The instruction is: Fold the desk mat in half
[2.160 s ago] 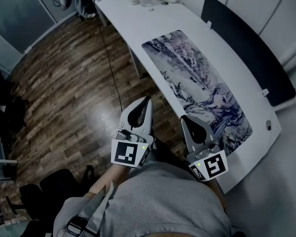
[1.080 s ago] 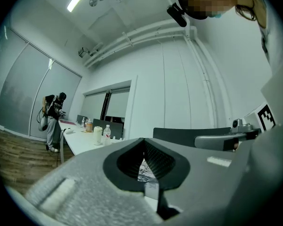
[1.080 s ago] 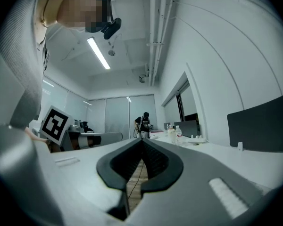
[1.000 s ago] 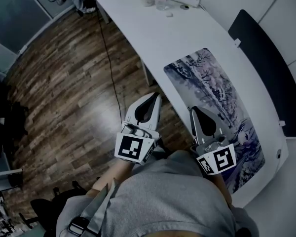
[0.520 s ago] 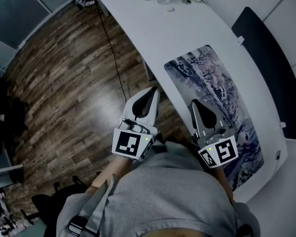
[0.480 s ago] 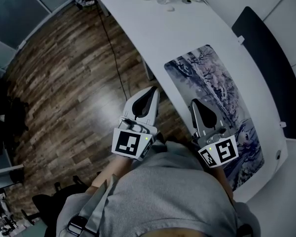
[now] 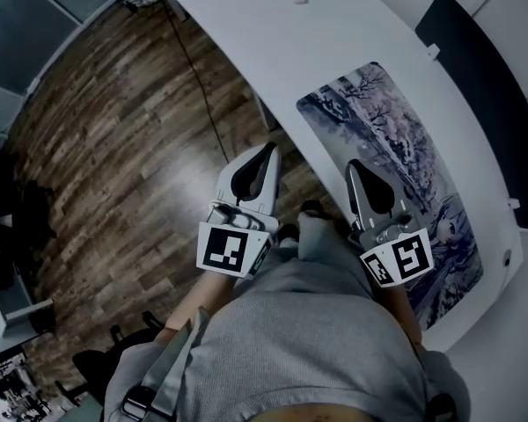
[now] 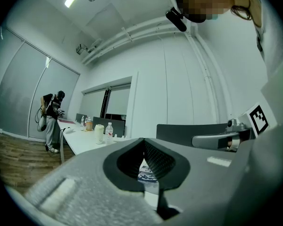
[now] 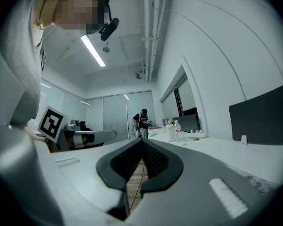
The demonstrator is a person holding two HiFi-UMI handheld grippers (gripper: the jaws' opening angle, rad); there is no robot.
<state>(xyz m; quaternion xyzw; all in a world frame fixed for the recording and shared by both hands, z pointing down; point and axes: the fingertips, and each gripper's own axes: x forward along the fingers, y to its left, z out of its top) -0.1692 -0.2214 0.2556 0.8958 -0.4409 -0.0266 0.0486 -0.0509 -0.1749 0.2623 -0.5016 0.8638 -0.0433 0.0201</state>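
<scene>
The desk mat [image 7: 396, 139], printed with a pale blue-and-pink drawing, lies flat and unfolded along the white desk [image 7: 282, 42]. My right gripper [image 7: 353, 164] is shut and holds nothing. Its tip sits over the mat's near long edge in the head view; how high above it I cannot tell. The left gripper [image 7: 270, 147] is shut and empty too, off the desk's near side, over the wooden floor. A strip of the mat [image 8: 146, 174] shows below the closed left jaws in the left gripper view. Each gripper view shows the other gripper beside it.
A dark panel [image 7: 484, 69] runs along the desk's far side. Bottles and a cup [image 8: 99, 133] stand at the desk's far end, where a person [image 8: 49, 119] stands. A cable [image 7: 194, 77] hangs from the desk to the wooden floor [image 7: 114, 148].
The head view has swung, so the mat now lies closer to the right gripper. Both grippers stay shut, side by side in front of the body.
</scene>
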